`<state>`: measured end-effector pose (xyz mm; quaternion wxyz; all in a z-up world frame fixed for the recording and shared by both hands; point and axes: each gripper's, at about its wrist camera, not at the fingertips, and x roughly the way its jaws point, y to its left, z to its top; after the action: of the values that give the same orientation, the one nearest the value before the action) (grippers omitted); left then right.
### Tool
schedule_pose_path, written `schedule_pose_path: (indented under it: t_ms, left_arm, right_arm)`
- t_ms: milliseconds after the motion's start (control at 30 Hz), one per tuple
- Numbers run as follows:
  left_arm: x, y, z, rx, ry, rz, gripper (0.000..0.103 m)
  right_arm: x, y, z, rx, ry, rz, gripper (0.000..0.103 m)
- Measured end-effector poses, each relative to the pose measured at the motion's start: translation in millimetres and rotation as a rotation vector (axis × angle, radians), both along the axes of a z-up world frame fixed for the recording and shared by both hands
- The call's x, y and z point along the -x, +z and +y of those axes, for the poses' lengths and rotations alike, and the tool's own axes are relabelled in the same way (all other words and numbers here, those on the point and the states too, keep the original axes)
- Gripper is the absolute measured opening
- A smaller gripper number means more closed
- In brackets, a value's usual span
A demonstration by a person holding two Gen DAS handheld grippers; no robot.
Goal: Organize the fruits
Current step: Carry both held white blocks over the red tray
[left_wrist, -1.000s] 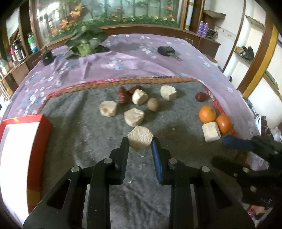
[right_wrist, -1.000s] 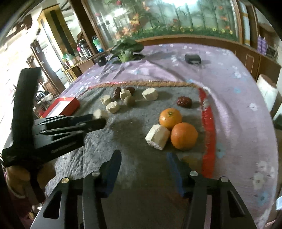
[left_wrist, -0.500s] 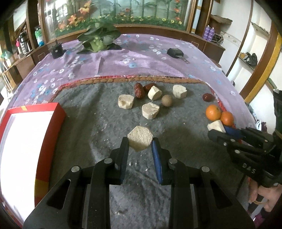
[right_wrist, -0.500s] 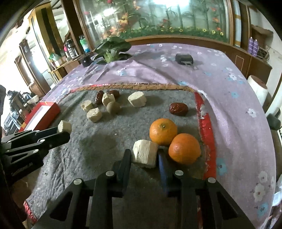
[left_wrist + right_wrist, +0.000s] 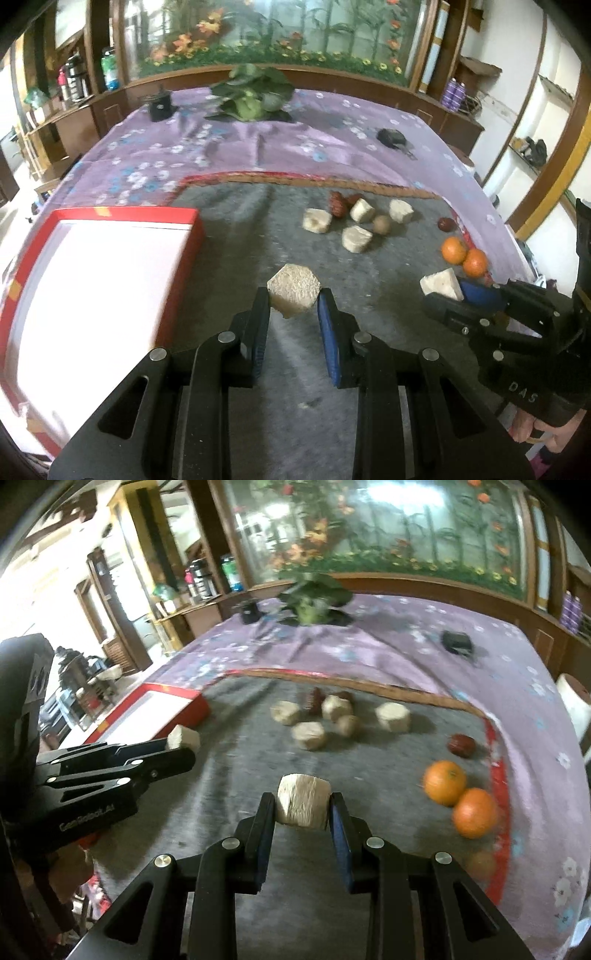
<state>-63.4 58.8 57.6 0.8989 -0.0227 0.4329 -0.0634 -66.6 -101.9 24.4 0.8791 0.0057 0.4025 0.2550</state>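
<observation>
Clamped in the left claw (image 5: 293,300), low centre of the left wrist view: a pale hexagonal chunk (image 5: 294,290), pinched by its two side faces and seemingly just clear of the grey mat (image 5: 236,240). Clamped likewise in the right claw (image 5: 302,801), low centre of the right wrist view: a pale squarish chunk (image 5: 303,800), pads pressing on both flanks. Open and apparently empty at the left edge of the left view: the red box (image 5: 129,213), white inside, the likely place for both pieces. Loose on the mat toward upper centre: four more pale chunks (image 5: 356,239), a small brown round fruit (image 5: 381,224) and dark red dates (image 5: 338,203); toward the right edge, two oranges (image 5: 454,250) touching each other and a lone date (image 5: 446,223). To do this well: squeeze evenly, since fibrous, crumbly pieces probably shed or slip under a twist; carry high enough to clear the box's red wall; bring the left piece in first to leave the right claw room; lower close to the white floor before letting go; set like beside like, not dropped from height.
</observation>
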Motion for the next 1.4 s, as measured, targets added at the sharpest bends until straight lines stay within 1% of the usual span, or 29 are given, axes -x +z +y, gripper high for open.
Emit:
schedule_pose_path:
  t_ms: [233, 433, 833, 1033, 1233, 1400]
  left_arm:
    - [7.6, 8.5, 39.4, -0.019, 0.086, -0.013, 0.025]
    - [10.6, 9.2, 77.5, -0.03, 0.162, -0.006, 0.025]
    - [3.6, 0.8, 150.4, -0.001, 0.313, 0.03, 0.026]
    - [-5.3, -12.0, 169.2, 0.013, 0.343, 0.067, 0.026]
    - [-9.0, -22.1, 180.5, 0.031, 0.365, 0.099, 0.026]
    - [-11.9, -24.4, 185.3, 0.014, 0.378, 0.103, 0.026]
  right_arm:
    - [-1.5, 14.2, 40.8, 0.004, 0.078, -0.025, 0.029]
    - [-7.1, 23.0, 82.3, 0.015, 0.156, -0.037, 0.029]
    - [-26.0, 30.3, 153.4, 0.035, 0.28, -0.037, 0.029]
    - [-43.6, 21.5, 185.0, 0.04, 0.323, -0.015, 0.029]
    - [-51.3, 11.7, 211.5, 0.058, 0.363, 0.007, 0.029]
    - [-58.6, 0.1, 227.7, 0.077, 0.387, 0.025, 0.029]
